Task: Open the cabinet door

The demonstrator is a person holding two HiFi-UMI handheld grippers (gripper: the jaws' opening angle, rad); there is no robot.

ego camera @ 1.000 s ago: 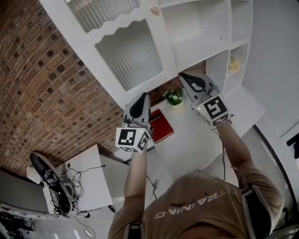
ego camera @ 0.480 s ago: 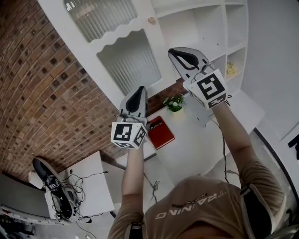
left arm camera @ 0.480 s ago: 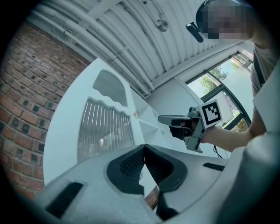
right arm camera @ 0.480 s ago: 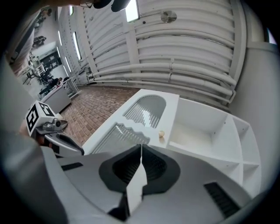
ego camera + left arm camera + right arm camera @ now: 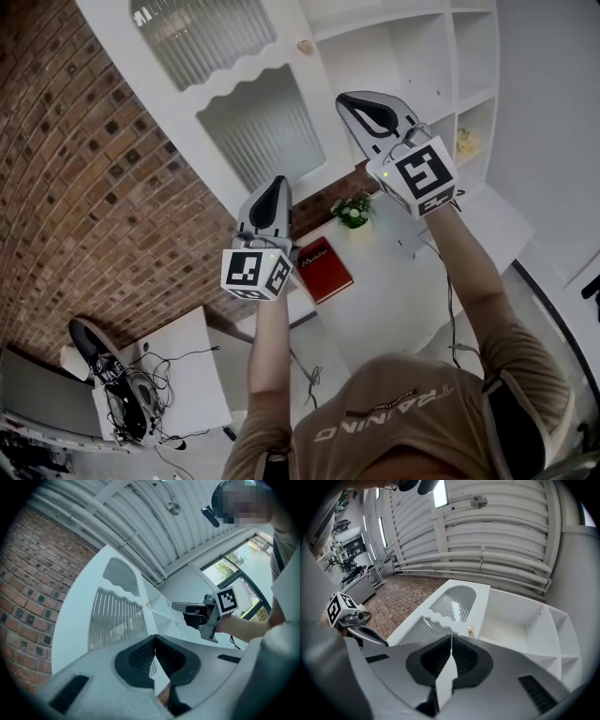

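Note:
The white cabinet door (image 5: 234,103) with two ribbed glass panels stands closed, a small round knob (image 5: 305,45) at its right edge. My right gripper (image 5: 349,100) is raised in front of the door's lower right part, below the knob, jaws shut with nothing in them. My left gripper (image 5: 277,181) hangs lower, before the door's bottom edge, and is also shut and empty. In the right gripper view the knob (image 5: 471,629) lies just past the shut jaw tips (image 5: 451,635). The left gripper view shows the door (image 5: 115,616) ahead of the left gripper (image 5: 155,637) and the right gripper (image 5: 187,607) beside it.
Open white shelves (image 5: 422,56) adjoin the door on the right, one holding a small yellow object (image 5: 464,141). On the white desk (image 5: 403,281) below lie a red book (image 5: 323,270) and a small plant (image 5: 353,212). A brick wall (image 5: 75,187) is left; a cable-strewn side table (image 5: 178,366) stands lower left.
Both grippers have risen toward the door. The right one climbed further, from the desk area up to the door's lower right part. Both jaws stayed shut.

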